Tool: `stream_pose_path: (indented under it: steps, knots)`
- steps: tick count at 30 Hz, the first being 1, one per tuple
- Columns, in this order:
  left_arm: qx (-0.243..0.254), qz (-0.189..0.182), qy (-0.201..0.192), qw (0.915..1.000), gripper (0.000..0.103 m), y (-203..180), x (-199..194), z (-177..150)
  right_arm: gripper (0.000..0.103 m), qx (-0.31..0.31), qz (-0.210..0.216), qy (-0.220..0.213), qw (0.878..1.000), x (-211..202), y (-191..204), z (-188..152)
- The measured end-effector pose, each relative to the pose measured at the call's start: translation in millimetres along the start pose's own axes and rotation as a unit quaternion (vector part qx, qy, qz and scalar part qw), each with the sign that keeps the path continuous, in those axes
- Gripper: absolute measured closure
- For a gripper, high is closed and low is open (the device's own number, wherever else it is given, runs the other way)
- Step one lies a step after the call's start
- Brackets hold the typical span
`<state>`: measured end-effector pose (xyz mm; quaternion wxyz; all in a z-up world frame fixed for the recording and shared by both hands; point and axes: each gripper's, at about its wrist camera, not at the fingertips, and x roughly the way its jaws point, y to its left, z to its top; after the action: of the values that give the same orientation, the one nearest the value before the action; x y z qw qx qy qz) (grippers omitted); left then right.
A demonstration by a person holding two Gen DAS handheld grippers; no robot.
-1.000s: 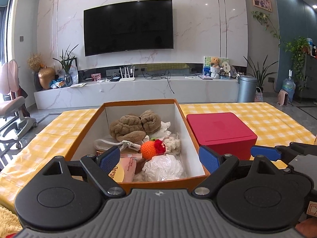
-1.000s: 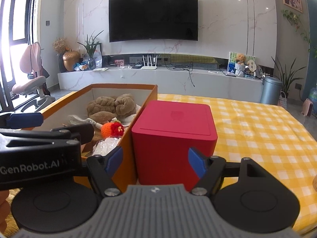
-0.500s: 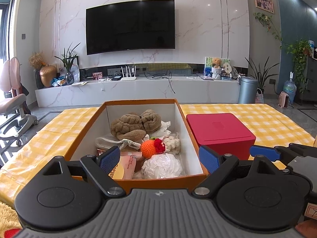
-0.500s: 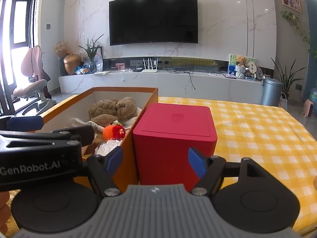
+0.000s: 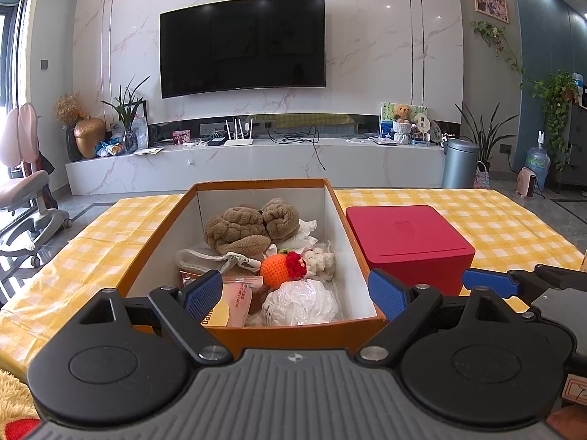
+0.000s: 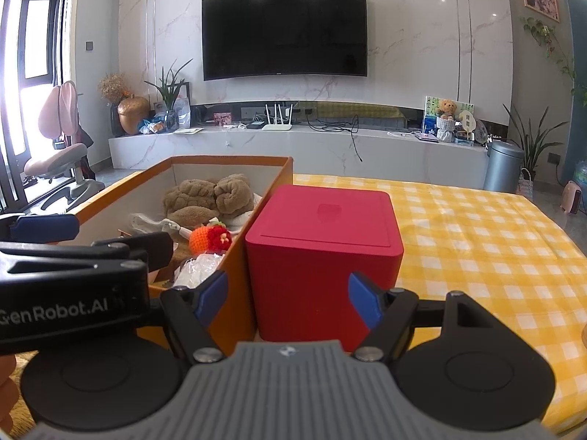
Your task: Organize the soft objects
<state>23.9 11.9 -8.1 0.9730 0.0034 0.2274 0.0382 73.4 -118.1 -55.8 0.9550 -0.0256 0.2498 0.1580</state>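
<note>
An open orange cardboard box (image 5: 154,242) (image 6: 256,198) on a yellow checked tablecloth holds soft things: a brown plush (image 5: 249,225) (image 6: 205,198), an orange crocheted ball (image 5: 279,273) (image 6: 209,238), a crumpled white plastic bag (image 5: 301,306), a white pouch and a pink packet (image 5: 234,300). A closed red box (image 5: 407,242) (image 6: 323,253) stands right of it. My left gripper (image 5: 295,291) is open and empty at the orange box's near edge. My right gripper (image 6: 288,299) is open and empty just in front of the red box.
The yellow checked tablecloth (image 6: 477,234) spreads to the right and left. Beyond it are a white TV bench (image 5: 256,165), a wall TV, plants, a grey bin (image 5: 460,163) and a pink chair (image 5: 25,190). A yellow fluffy thing (image 5: 11,396) lies at the bottom left.
Both grippers have drifted slightly, so the boxes sit a little differently in view. Both stay open and empty.
</note>
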Motion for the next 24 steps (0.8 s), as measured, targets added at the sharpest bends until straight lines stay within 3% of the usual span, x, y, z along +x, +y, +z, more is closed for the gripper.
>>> stream_pose_path:
  steps: [24]
  knots:
    - [-0.006, 0.003, 0.012, 0.9999, 0.0, -0.1, 0.2, 0.4, 0.031, 0.0, -0.004, 0.002, 1.0, 0.2, 1.2, -0.6]
